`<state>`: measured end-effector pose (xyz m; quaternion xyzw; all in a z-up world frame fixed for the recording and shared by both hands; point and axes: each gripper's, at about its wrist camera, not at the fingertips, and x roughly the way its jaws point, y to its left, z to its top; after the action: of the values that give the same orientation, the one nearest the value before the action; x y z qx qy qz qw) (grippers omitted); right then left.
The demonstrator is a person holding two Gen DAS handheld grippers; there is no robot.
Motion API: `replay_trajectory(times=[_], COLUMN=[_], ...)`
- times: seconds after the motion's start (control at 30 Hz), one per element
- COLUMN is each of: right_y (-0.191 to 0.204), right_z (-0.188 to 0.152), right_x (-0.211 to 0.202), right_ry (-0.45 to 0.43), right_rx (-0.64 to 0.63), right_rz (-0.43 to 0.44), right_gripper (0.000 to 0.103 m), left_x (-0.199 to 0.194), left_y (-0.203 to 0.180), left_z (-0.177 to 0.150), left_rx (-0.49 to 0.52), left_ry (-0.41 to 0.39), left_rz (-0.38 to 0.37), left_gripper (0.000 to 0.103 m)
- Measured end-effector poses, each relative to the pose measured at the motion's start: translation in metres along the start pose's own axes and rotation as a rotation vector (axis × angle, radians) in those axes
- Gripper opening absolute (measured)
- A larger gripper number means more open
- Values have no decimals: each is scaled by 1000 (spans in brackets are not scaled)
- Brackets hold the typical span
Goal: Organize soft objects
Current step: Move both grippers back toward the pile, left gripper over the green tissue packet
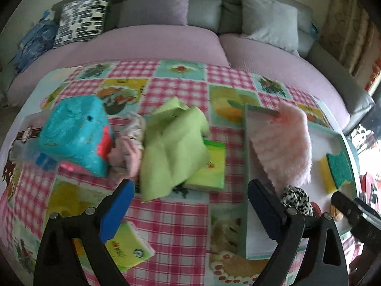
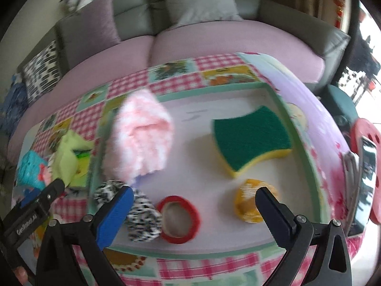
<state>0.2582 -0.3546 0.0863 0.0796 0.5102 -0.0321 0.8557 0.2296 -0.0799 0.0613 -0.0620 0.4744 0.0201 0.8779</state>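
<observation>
My fingers are spread wide and empty on both grippers, and the green cloth point(image 1: 176, 143), heaped outside the tray point(image 1: 248, 157) with its length running away from me, lies just ahead of my left gripper point(image 1: 190, 188), the nearer one.

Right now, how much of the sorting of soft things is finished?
Done, it seems: the pink fluffy cloth, sponge and spotted scrunchie lie in the green-rimmed tray. In hand: nothing; the left claw and right claw are open. Left on the table: the green cloth and turquoise bundle.
</observation>
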Motion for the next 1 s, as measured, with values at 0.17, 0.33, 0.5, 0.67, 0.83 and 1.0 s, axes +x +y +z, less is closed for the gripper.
replay_trajectory(times=[0.17, 0.33, 0.5, 0.67, 0.83, 1.0], right_y=[30, 49, 69, 95, 120, 128], right_z=[-1, -2, -3, -8, -19, -29], right_x=[2, 2, 0, -6, -3, 1], right_ry=[9, 7, 12, 15, 43, 67], right_rx=[-78, -98, -125, -179, -232, -241], right_rz=[65, 87, 105, 133, 159, 158], right_gripper=[103, 103, 103, 103, 103, 103], left_x=[-16, -25, -28, -26, -18, -9], left_y=[19, 43, 59, 75, 85, 91], left_z=[2, 3, 1, -6, -19, -33], left_rx=[-37, -92, -114, -148, -151, -155], left_ry=[-66, -69, -47, -2, 68, 131], left_rz=[97, 132, 187, 161, 150, 120], left_gripper=[96, 96, 96, 96, 96, 96])
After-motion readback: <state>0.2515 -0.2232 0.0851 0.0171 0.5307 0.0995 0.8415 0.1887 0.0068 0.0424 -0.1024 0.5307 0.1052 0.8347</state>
